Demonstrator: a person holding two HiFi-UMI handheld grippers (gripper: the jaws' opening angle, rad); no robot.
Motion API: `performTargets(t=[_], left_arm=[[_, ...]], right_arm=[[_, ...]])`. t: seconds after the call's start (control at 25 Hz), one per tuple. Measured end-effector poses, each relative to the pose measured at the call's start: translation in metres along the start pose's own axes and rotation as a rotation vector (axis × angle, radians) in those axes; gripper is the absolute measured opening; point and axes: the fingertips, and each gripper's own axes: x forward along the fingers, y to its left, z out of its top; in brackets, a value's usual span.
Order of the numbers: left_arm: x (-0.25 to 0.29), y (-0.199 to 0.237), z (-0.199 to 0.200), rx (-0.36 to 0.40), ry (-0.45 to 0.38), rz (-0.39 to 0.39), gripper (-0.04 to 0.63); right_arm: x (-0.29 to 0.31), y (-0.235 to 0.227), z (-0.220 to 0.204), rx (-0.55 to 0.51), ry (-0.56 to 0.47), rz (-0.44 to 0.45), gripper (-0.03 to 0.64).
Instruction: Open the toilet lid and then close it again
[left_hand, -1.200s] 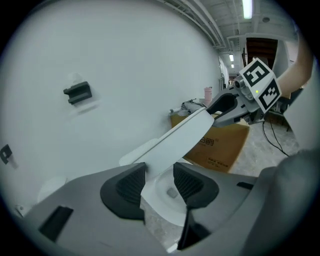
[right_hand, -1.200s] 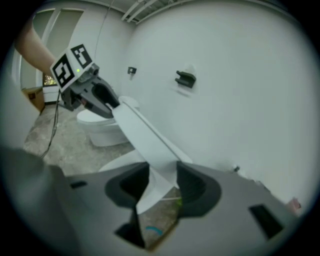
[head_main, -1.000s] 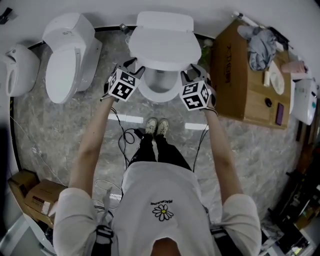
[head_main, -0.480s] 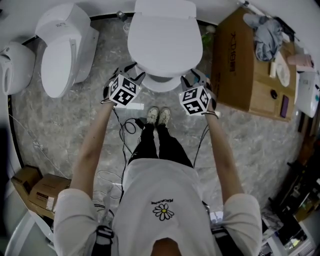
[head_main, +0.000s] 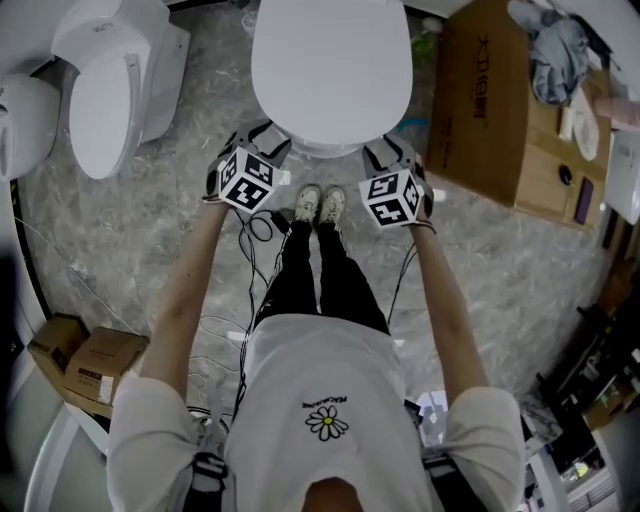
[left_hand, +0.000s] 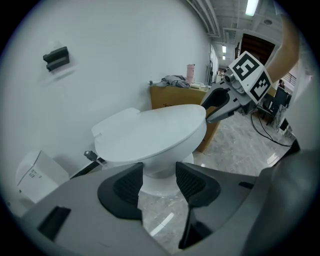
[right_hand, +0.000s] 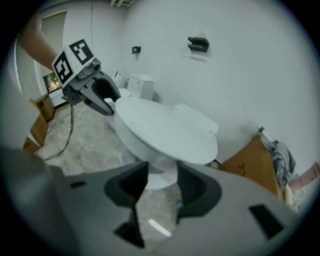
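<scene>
The toilet lid (head_main: 331, 68) lay flat down over the bowl (left_hand: 170, 150), at the far middle of the floor, straight ahead of my shoes (head_main: 320, 203). I held the left gripper (left_hand: 159, 184) at the lid's near left corner and the right gripper (right_hand: 162, 184) at its near right corner. With one on each side, the wide lid could be borne evenly from both edges and not twisted from one. Both grippers pointed steeply down and away from me, toward the front rim.

My left fingers (left_hand: 128, 186) stood apart and had just been opening. Nothing sat between them; only the bowl's base and the grey marble floor (head_main: 500, 260) showed through the gap. My right fingers (right_hand: 193, 187) had likewise just been opening and stood apart, clamped on nothing. From each gripper's own view I saw the other's tips just beside the lid's rim, but I could not tell whether they touched it.

I judged the lid shut and free of any grip, resting by its own weight. Cables (head_main: 262, 228) trailed on the floor near my feet, something to mind when stepping. A second toilet (head_main: 110, 80) stood at the far left and a cardboard box (head_main: 490, 100) to the right, both well apart from my hands.
</scene>
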Motion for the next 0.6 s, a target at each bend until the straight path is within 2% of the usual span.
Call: performTargets(t=[0.12,0.36,0.6], left_arm=[[0.01,-0.006,-0.014,-0.018,0.011,-0.012,0.229],[0.032,-0.023,-0.046,-0.011,0.033,-0.033,0.229],[0.063,-0.029,-0.079,-0.073,0.034,-0.032,0.229]], right_arm=[[0.01,0.007,-0.012,0.036,0.012,0.007,0.188],[0.034,0.024,-0.044,0.025,-0.001,-0.03,0.183],[0.07,0.04,-0.073,0.016,0.015,-0.024,0.166]])
